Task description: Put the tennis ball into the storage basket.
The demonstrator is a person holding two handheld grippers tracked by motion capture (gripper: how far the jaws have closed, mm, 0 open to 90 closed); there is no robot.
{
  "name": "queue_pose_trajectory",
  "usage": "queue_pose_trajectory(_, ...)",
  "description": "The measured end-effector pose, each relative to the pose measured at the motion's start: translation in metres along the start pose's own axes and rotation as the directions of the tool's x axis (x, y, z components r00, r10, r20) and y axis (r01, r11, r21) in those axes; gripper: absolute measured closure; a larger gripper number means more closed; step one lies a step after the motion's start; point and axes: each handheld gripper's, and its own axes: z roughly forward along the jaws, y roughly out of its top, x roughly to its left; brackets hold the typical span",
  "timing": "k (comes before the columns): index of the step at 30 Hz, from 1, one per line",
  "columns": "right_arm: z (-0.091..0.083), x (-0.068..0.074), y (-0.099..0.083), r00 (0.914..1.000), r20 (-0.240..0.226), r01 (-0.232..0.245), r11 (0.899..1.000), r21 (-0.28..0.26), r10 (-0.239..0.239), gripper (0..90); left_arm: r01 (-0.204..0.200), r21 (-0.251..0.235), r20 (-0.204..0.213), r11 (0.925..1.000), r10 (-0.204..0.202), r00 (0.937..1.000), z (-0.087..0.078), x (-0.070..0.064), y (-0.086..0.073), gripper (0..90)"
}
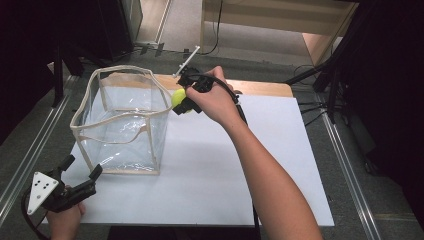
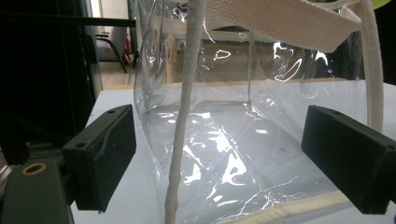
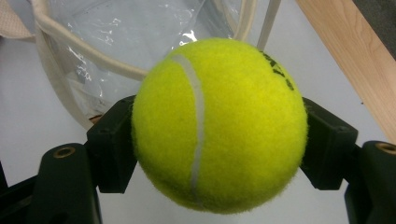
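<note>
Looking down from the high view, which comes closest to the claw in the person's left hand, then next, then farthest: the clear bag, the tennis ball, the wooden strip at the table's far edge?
From the left claw:
1. Clear bag: its near bottom corner sits just ahead of the open claw.
2. Tennis ball: beyond the bag's far right side, held in the right claw.
3. Wooden strip: along the table's far edge, behind the ball.

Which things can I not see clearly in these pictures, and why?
- Black print on the tennis ball: right gripper view, curves out of sight.
- Right tool: high view, mostly covered by the hand.
- Clear bag: left gripper view, top and right side cut off by the edges.
</note>
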Motion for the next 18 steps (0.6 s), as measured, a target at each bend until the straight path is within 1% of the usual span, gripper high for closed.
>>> queue_pose_trajectory(5, -0.003, 0.001, 0.006, 0.9999, 0.006, 0.014, 1.000, -0.004, -0.014, 23.5, -0.002, 0.000, 0.001, 1.0000, 0.002, 1.0000, 0.000, 0.000, 0.000, 10.3)
queue_pose_trajectory(7, -0.004, 0.003, 0.009, 0.9999, 0.004, 0.009, 1.000, -0.008, -0.009, 23.5, -0.001, -0.001, 0.002, 1.0000, 0.001, 1.0000, 0.000, 0.000, 0.000, 10.3)
queue_pose_trajectory(8, -0.005, 0.003, 0.010, 0.9998, 0.007, 0.019, 1.000, -0.009, -0.019, 23.5, 0.002, -0.001, 0.002, 1.0000, -0.002, 1.0000, 0.000, 0.000, 0.000, 10.3)
queue_pose_trajectory(11, -0.006, 0.004, 0.014, 0.9997, 0.005, 0.022, 1.000, -0.014, -0.022, 23.5, 0.002, -0.001, 0.002, 1.0000, -0.002, 1.0000, 0.000, 0.000, 0.000, 10.3)
queue_pose_trajectory(12, -0.007, 0.005, 0.015, 0.9998, 0.007, 0.017, 1.000, -0.018, -0.017, 23.5, 0.002, -0.001, 0.003, 1.0000, -0.002, 1.0000, 0.000, 0.000, 0.000, 10.3)
queue_pose_trajectory(15, -0.006, 0.006, 0.020, 0.9997, 0.000, 0.026, 0.999, -0.028, -0.026, 23.5, 0.002, -0.001, 0.002, 1.0000, -0.002, 1.0000, 0.000, 0.000, 0.000, 10.3)
queue_pose_trajectory(18, -0.004, 0.008, 0.023, 0.9997, -0.003, 0.025, 0.999, -0.030, -0.025, 23.5, 0.002, -0.001, 0.003, 1.0000, -0.002, 1.0000, 0.000, 0.000, 0.000, 10.3)
